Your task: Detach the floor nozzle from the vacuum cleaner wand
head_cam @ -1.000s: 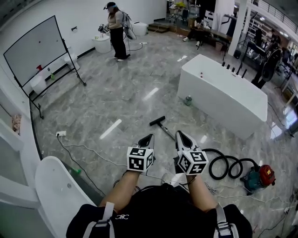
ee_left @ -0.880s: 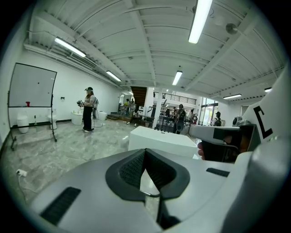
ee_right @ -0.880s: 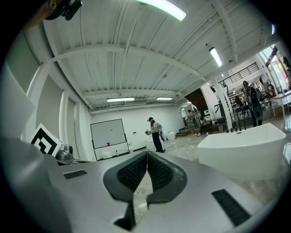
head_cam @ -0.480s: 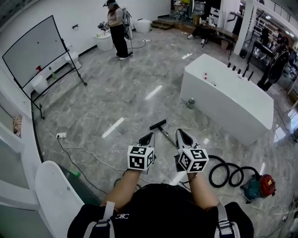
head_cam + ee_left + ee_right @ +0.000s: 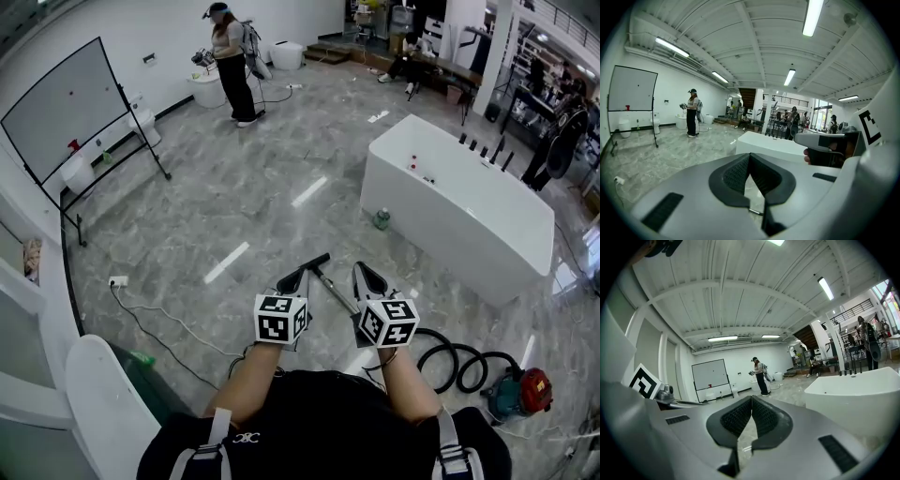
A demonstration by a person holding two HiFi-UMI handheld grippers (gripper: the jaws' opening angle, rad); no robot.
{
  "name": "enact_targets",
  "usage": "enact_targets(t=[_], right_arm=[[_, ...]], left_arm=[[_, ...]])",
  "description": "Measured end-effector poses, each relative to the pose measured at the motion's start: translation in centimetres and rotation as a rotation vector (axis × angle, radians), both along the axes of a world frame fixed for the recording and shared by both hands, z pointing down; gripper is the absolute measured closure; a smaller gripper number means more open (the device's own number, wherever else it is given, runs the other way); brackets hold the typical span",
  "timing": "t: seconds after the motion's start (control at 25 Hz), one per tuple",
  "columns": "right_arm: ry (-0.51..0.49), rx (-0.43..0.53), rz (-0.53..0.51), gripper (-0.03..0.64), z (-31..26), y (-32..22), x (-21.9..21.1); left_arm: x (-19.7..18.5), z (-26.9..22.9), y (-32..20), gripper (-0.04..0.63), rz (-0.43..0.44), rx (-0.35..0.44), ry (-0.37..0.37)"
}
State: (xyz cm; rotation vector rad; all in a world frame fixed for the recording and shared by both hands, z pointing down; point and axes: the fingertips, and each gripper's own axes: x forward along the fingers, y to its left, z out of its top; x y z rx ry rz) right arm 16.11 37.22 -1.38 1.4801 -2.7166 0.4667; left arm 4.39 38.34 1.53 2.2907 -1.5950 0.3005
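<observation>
Black T-shaped floor nozzle [image 5: 312, 263] on slim dark wand [image 5: 336, 291] seen lying on grey marble floor [image 5: 234, 187]. Nozzle now drawn closer than a second ago, framed between tool tips in head view. Approach judged under way, no contact made.

Left tool [image 5: 298, 278] fully closed, nothing held. Right tool [image 5: 364, 272] likewise closed and empty. Both to be opened before nozzle and wand can be gripped.

Black coiled hose [image 5: 450, 352] trailed to teal-and-red vacuum body [image 5: 517, 394] at right.
</observation>
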Motion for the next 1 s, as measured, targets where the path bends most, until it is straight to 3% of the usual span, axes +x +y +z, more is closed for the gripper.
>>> enact_targets(t=[0.52, 1.0], right_arm=[[0.030, -0.049, -0.022, 0.602, 3.0, -3.4, -0.5], [0.089, -0.084, -0.021, 0.603, 5.6, -12.4, -3.7]], left_arm=[[-0.3, 2.3, -3.7, 0.588, 0.005, -0.036, -0.007], [-2.1, 4.6, -13.2, 0.588, 0.029, -0.060, 0.045]])
